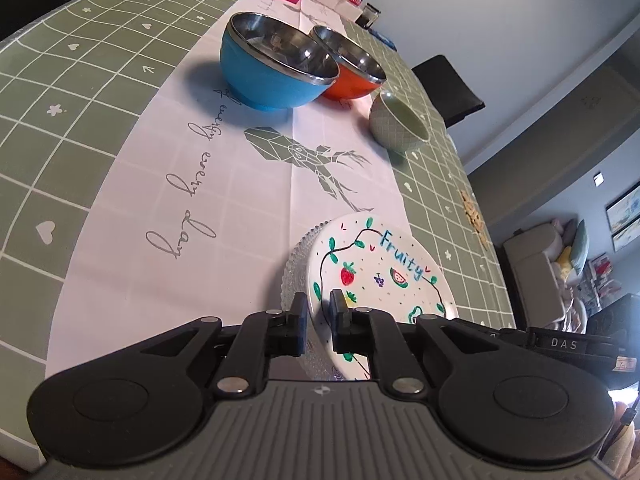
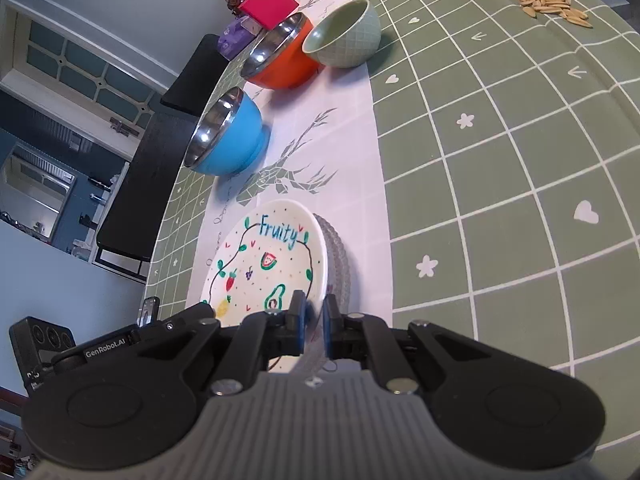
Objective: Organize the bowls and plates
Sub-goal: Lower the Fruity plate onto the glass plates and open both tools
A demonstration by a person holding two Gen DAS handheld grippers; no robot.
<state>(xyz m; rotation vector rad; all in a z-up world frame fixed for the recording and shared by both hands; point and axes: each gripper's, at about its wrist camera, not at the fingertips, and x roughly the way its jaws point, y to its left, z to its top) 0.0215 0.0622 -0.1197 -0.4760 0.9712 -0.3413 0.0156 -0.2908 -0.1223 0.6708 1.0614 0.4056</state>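
In the left view, the left gripper (image 1: 319,312) pinches the near rim of the fruit plate (image 1: 384,264), which sits on a glass plate (image 1: 294,256). In the right view, the right gripper (image 2: 313,322) pinches the same rim. The plates look stacked; next, I think, let go gently and gather the blue bowl (image 2: 234,136).

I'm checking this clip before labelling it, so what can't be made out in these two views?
- Glass plate: both views, mostly hidden under the Fruity plate; only its beaded edge shows.
- Fruity plate's near rim: both views, covered by the left gripper and right gripper.
- Jars: left view, too small to read.
- Blue bowl inside: right view, seen side-on.
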